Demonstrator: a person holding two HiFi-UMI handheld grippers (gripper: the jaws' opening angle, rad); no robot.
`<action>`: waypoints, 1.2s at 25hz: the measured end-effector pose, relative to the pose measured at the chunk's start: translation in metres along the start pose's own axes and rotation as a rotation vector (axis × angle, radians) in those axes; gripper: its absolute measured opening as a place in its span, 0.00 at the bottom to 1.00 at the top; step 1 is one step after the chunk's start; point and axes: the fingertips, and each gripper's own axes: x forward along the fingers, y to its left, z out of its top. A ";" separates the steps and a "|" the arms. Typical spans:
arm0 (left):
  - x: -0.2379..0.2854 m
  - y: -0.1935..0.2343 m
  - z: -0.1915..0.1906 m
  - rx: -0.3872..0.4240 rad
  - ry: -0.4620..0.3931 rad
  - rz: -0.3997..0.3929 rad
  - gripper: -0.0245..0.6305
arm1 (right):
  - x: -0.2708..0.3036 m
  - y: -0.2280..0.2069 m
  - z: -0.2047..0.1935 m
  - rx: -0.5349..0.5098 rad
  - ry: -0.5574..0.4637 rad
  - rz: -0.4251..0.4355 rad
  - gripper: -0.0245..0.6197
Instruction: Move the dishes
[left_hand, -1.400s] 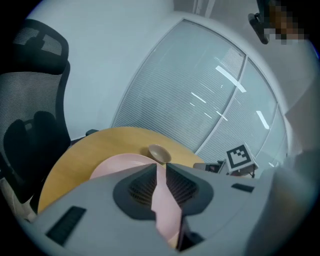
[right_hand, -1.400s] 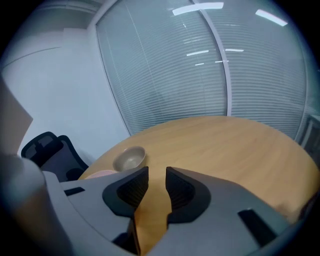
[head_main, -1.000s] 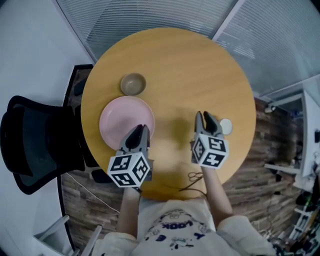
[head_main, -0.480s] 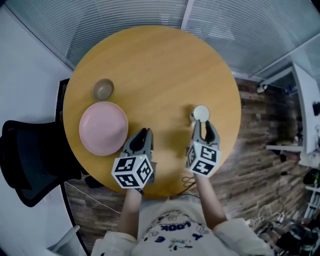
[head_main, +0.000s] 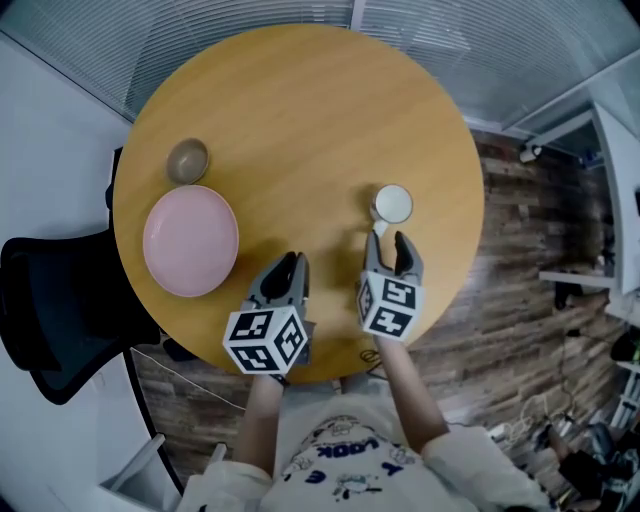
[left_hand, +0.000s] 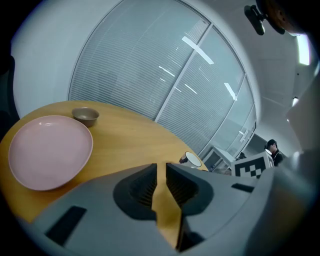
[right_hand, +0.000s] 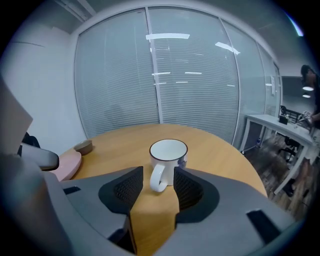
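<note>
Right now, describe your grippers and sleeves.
Left gripper and right gripper: grey, black ribbed pads, a cube of black-and-white square markers each. The right's jaws have just been opening, mug handle between them. Pale short sleeves, white printed shirt.

Even, bright indoor light; soft shadows on the round light-wood table (head_main: 300, 110). Lamp reflections streak the blind-covered glass wall (right_hand: 170, 55) at twelve o'clock; fisheye edges darken.

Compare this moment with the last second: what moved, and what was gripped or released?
The right gripper has shifted right to line up behind the white mug, and its jaws have just been opening; the mug's handle stands between them, unclamped. The left gripper has come off the pink plate, to its right. Mug, plate and bowl kept their places.
</note>
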 end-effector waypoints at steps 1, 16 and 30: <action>-0.001 0.001 -0.002 -0.002 0.001 0.004 0.12 | 0.002 0.001 -0.002 0.004 0.005 0.002 0.30; 0.002 0.006 -0.026 -0.038 0.033 0.026 0.12 | 0.023 -0.003 -0.016 -0.018 0.033 -0.019 0.24; 0.007 0.001 -0.050 -0.057 0.062 0.017 0.12 | 0.016 -0.016 -0.014 -0.077 -0.075 -0.015 0.18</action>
